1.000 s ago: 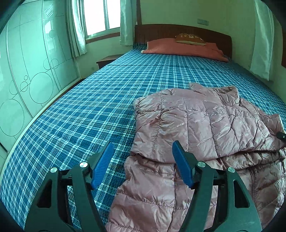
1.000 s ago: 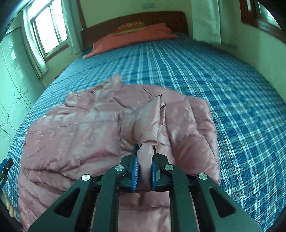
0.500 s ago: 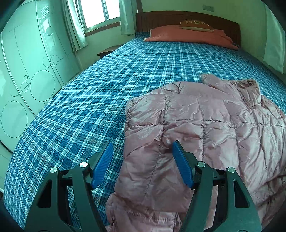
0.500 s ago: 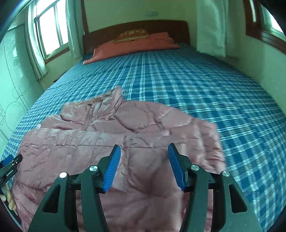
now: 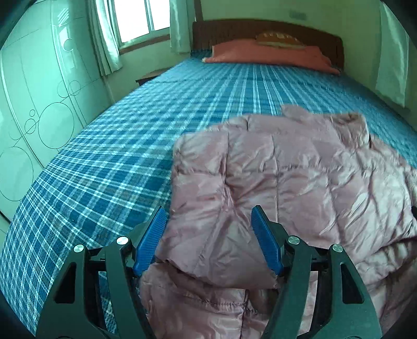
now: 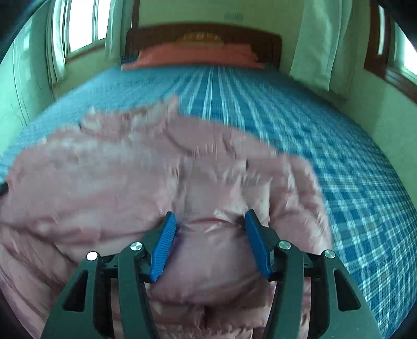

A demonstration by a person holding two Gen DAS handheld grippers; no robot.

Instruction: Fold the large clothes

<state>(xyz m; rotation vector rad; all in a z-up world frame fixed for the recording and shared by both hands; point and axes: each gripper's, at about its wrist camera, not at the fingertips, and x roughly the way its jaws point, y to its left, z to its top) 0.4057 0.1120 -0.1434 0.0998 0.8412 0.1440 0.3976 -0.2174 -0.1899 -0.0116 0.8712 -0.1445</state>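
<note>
A pink quilted down jacket lies on the blue plaid bed, its sleeves folded in over the body and its collar toward the headboard. My left gripper is open and sits low over the jacket's left folded edge, with jacket fabric between its blue pads. In the right wrist view, which is blurred by motion, the jacket fills the lower left. My right gripper is open over the jacket's right part, with a folded bulge of fabric between its pads.
An orange pillow and a dark wooden headboard are at the far end. A pale wardrobe stands along the left side of the bed. Curtained windows are at the back left, and a curtain hangs at the right.
My right gripper let go of the pink sleeve a second ago, opened, and has since dropped lower over the jacket. My left gripper stayed open and moved forward over the jacket's left edge.
</note>
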